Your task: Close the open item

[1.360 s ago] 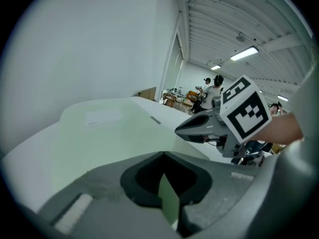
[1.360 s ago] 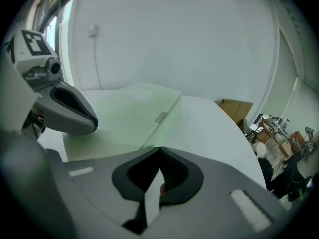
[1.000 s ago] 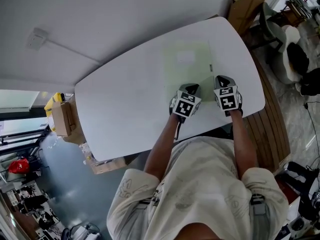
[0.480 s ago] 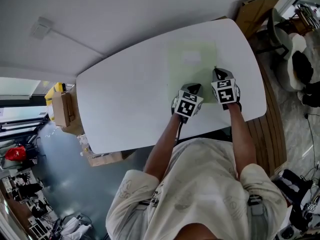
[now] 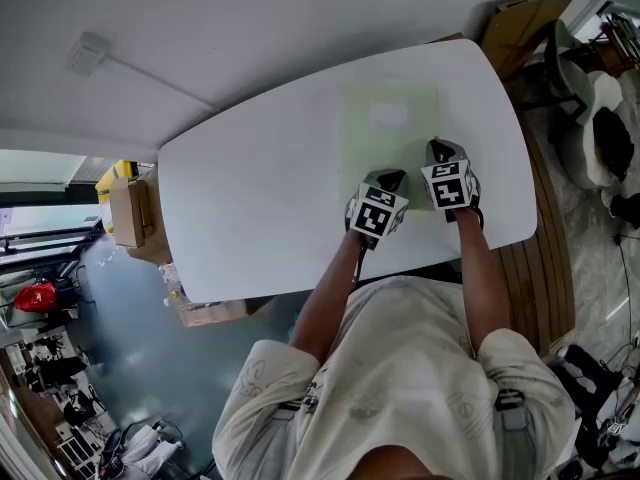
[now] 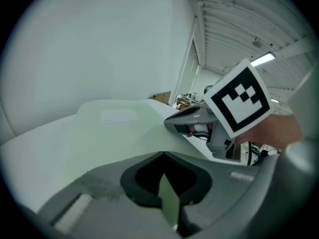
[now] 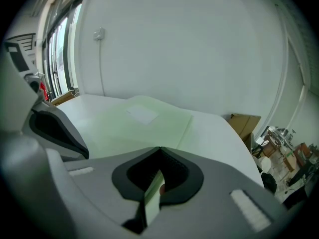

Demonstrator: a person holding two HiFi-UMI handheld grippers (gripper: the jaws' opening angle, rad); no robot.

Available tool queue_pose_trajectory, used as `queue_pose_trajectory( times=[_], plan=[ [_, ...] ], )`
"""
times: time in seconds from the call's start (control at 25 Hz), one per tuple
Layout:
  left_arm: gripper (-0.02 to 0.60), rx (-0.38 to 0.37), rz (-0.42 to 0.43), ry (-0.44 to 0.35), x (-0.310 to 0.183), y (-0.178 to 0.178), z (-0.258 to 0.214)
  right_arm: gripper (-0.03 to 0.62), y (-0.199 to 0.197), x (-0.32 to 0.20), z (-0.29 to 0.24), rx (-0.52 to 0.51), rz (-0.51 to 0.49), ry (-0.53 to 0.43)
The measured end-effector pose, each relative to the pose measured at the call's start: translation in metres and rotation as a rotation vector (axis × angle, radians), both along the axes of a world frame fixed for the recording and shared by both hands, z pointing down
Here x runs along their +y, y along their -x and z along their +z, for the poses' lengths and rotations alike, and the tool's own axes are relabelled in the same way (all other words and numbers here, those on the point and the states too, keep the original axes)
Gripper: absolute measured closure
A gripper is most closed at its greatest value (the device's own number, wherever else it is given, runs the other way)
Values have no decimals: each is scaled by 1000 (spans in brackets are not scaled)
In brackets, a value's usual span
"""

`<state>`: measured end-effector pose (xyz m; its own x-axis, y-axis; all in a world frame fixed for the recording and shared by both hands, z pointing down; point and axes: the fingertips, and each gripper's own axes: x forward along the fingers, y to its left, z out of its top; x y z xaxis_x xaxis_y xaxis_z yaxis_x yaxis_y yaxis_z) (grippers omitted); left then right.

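A pale green folder [image 5: 390,128] with a white label [image 5: 388,116] lies flat on the white table [image 5: 250,198]. Both grippers sit at its near edge, side by side. The left gripper [image 5: 385,181] is shut, and a thin green sheet edge of the folder [image 6: 114,128] stands pinched between its jaws. The right gripper [image 5: 440,154] is shut on a green sheet edge of the same folder [image 7: 144,118]. In the left gripper view the right gripper [image 6: 172,123] shows just to the right. Which leaf of the folder each one holds is hidden by the jaws.
A white wall runs behind the table. Brown cardboard [image 5: 525,18] leans at the far right corner, with chairs [image 5: 590,88] beyond. A wooden bench [image 5: 550,258] runs along the right side. Cardboard boxes [image 5: 125,223] stand on the floor at left.
The right gripper has shifted a little to the left along the folder's near edge, closer to the left gripper. The left gripper has stayed put. Both remain shut.
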<state>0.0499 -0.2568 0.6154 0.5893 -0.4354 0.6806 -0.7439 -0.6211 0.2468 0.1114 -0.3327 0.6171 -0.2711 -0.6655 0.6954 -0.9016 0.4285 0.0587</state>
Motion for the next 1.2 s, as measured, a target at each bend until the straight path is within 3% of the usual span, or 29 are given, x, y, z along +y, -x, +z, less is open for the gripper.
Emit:
queue_pose_trajectory(
  times=[0.36, 0.56, 1.0, 1.2],
  plan=[
    [580, 13, -38, -48, -4, 3, -6, 592, -1, 0, 1, -14, 16, -8],
    [580, 16, -138, -70, -13, 24, -13, 592, -6, 3, -6, -83, 85, -29],
    [580, 26, -261, -122, -10, 44, -38, 592, -19, 32, -59, -82, 74, -152],
    [580, 51, -311, -200, -15, 59, -69, 592, -13, 41, -89, -95, 52, -220]
  ],
)
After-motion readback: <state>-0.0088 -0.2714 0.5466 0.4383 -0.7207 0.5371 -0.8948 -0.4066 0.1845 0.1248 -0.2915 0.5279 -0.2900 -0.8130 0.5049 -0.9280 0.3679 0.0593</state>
